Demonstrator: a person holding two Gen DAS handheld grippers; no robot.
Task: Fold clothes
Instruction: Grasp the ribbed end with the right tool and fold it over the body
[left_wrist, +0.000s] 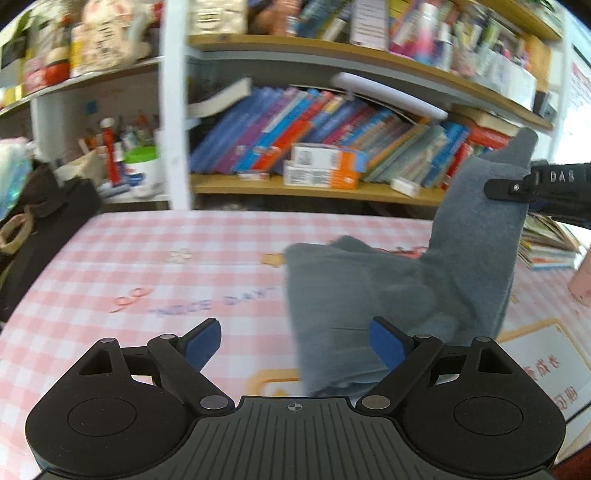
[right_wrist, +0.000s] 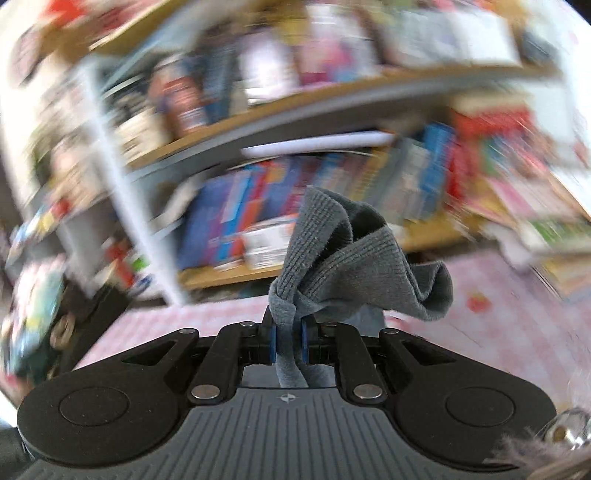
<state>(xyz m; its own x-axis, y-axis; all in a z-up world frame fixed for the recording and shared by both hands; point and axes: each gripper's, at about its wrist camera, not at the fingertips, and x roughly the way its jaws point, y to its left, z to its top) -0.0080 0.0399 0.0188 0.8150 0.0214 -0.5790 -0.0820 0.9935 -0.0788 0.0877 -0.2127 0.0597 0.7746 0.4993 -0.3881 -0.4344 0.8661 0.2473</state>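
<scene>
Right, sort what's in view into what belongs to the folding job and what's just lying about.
Part of the job:
- grey garment, one end lifted off the table
- right claw, shut on that lifted end
- left claw, open over the garment
- pink checked tablecloth, the folding surface

Just lying about:
- bookshelf with leaning books
- orange and white boxes
- book stack

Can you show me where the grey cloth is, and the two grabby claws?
grey cloth (left_wrist: 388, 295): left wrist view, on its flat middle on the table.
left gripper (left_wrist: 295, 343): left wrist view, midway between its open blue fingertips.
right gripper (right_wrist: 289, 332): right wrist view, between fingertips pinching the cloth.
</scene>
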